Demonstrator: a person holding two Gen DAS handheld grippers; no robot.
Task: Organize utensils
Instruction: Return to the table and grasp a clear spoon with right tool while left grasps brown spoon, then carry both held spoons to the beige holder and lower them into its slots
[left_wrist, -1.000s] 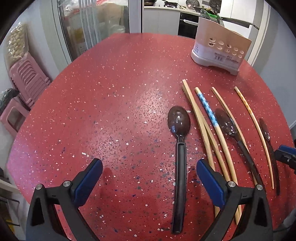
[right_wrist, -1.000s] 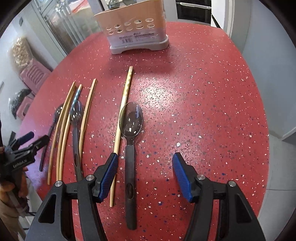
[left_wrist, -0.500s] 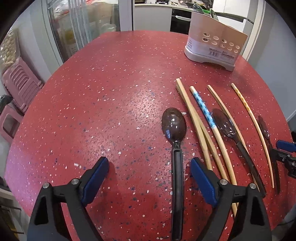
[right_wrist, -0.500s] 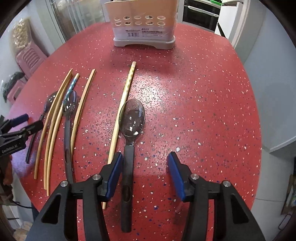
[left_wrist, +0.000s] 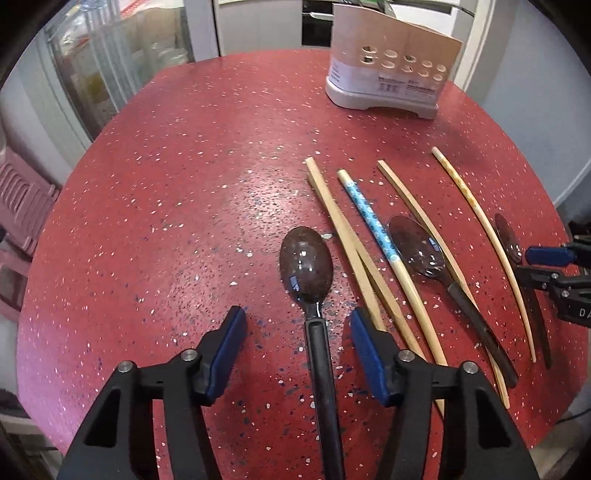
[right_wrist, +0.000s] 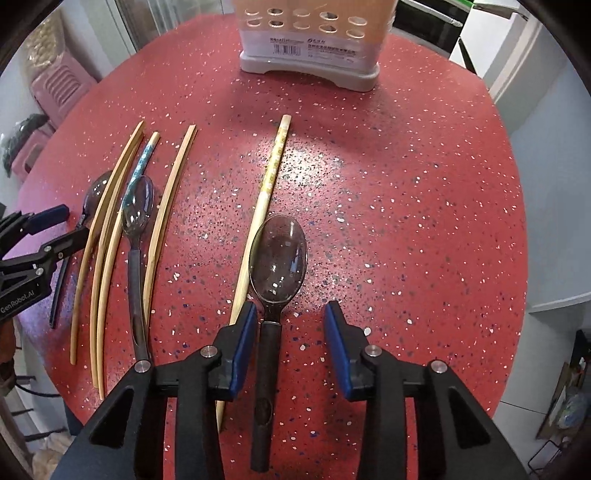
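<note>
Home kitchen: oven (left_wrist: 317, 22), utensil caddy (left_wrist: 391, 74).

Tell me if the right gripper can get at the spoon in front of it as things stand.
Probably yes. The right gripper is open with the spoon handle already between its fingers. A patterned chopstick lies close along the left finger, so closing might catch it.

spoon handle (left_wrist: 328, 424) cut off, holder top (right_wrist: 314, 11) cropped
</note>
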